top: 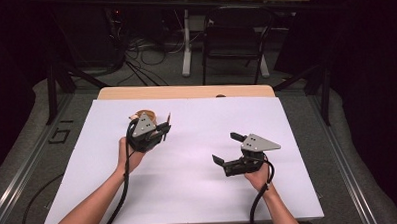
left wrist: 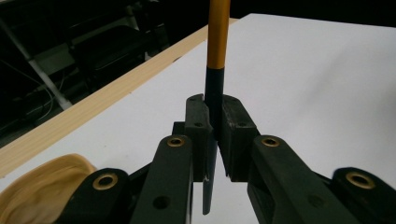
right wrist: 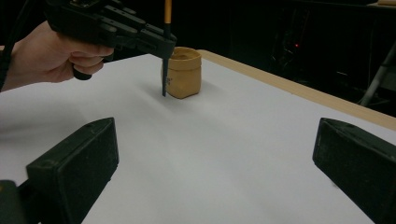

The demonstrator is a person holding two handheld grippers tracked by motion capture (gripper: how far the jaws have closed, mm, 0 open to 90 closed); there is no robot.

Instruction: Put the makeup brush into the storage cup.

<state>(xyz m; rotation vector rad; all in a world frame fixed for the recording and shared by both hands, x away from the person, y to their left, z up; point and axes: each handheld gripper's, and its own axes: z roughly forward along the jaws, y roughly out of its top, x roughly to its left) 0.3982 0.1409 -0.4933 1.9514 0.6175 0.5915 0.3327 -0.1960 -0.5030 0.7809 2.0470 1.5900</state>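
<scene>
Pencil (left wrist: 218, 42): yellow shaft, dark lower section, clamped between the left gripper's (left wrist: 213, 122) pads, standing upright, dark end poking out below the jaws. In the right gripper view the pencil (right wrist: 166, 11) hangs from the left gripper (right wrist: 164, 46) with its tip just above the sheet, apart from it as far as can be told. Left gripper (top: 162, 131) is squeezed tight on the pencil, held in the left hand (top: 129, 153).

Cup (right wrist: 183, 73): tan, soft-walled, open top, standing upright just beyond the left gripper's tip, close behind the pencil; contact cannot be told. In the left gripper view the cup (left wrist: 44, 186) rim sits low, beside the jaws. From above, the cup (top: 136, 115) peeks out past the gripper.

Right gripper (top: 229, 151): jaws spread wide, nothing between them, well apart from the pencil and cup, held low over the sheet (top: 199, 192). Sheet is white and covers the table (top: 186, 91).
</scene>
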